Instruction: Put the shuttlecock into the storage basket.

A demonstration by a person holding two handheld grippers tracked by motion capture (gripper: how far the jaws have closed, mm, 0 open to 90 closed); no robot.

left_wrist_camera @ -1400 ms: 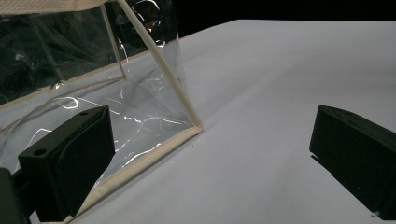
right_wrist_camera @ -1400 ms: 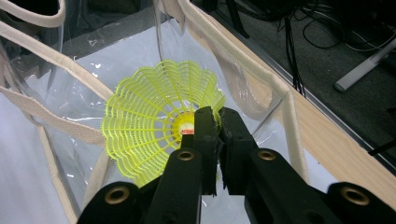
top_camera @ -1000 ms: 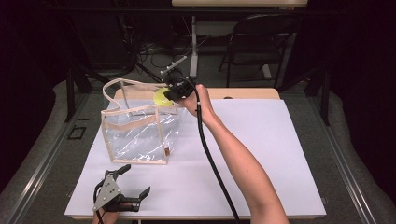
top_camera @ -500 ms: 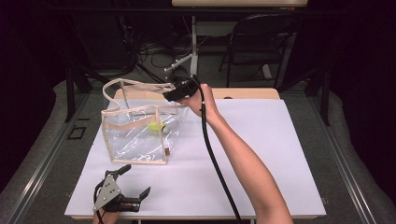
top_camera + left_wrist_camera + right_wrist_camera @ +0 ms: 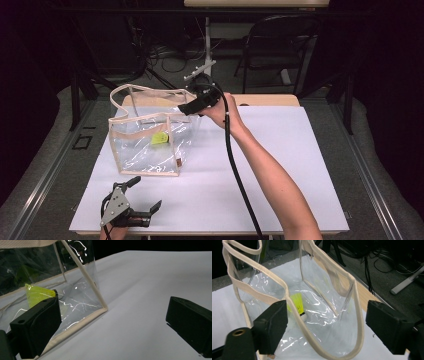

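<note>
Your one yellow shuttlecock (image 5: 297, 304) lies on the floor of the single clear tote bag (image 5: 145, 150), which stands toward the table's (image 5: 300, 165) far left corner. Your right gripper (image 5: 192, 106) hovers over the bag's rim, jaws just opened, empty. Your left gripper (image 5: 142, 212) rests at the near edge, jaws apart, empty.

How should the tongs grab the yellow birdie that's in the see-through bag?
Probably from above, through the open top of the clear bag. The shuttlecock lies on the bag's floor, yellow skirt up, cork down. Grip the narrow part just above the cork, since the feathers would likely crush.
</note>
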